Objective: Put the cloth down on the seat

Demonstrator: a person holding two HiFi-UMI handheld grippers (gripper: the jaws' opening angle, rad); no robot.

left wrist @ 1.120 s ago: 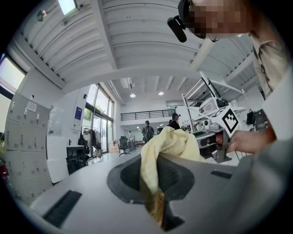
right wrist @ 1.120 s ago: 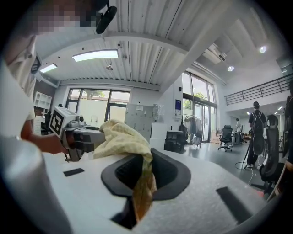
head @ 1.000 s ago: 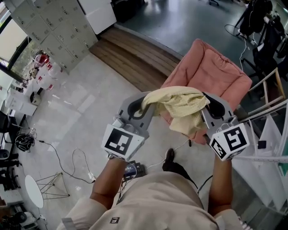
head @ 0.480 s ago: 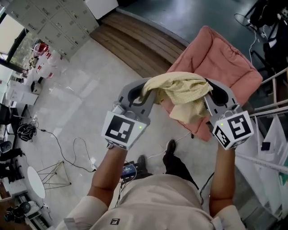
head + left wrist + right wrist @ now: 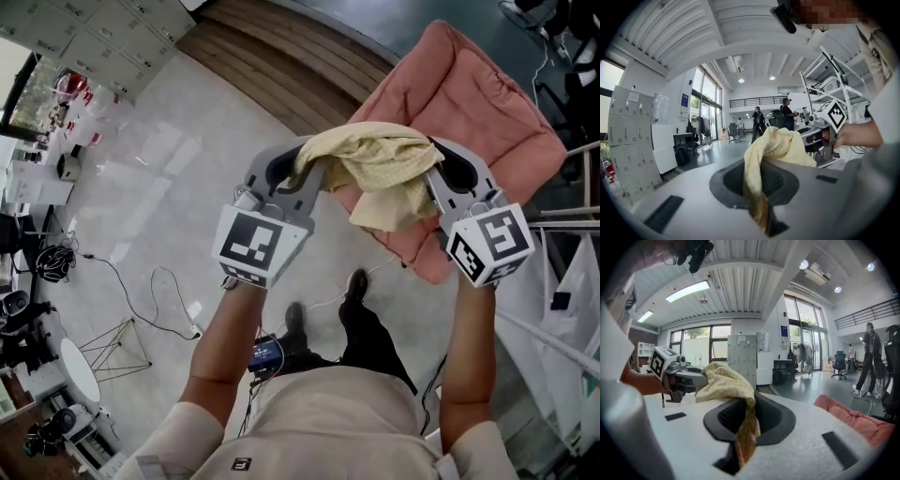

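Note:
A pale yellow cloth hangs bunched between my two grippers, above the near edge of a pink cushioned seat. My left gripper is shut on the cloth's left end; the fabric is pinched between its jaws. My right gripper is shut on the right end, where the cloth runs down between its jaws. A fold of the cloth sags in the middle over the seat's front corner. In the right gripper view the pink seat lies low on the right.
A pale tiled floor spreads to the left, with a cable trailing on it. Wooden steps run behind the seat. Lockers stand at top left. White rods and frames rise at the right. People stand far off.
Both grippers have come down and moved toward the pink seat with the cloth between them; the seat looks larger and closer. The grip on the cloth is the same.

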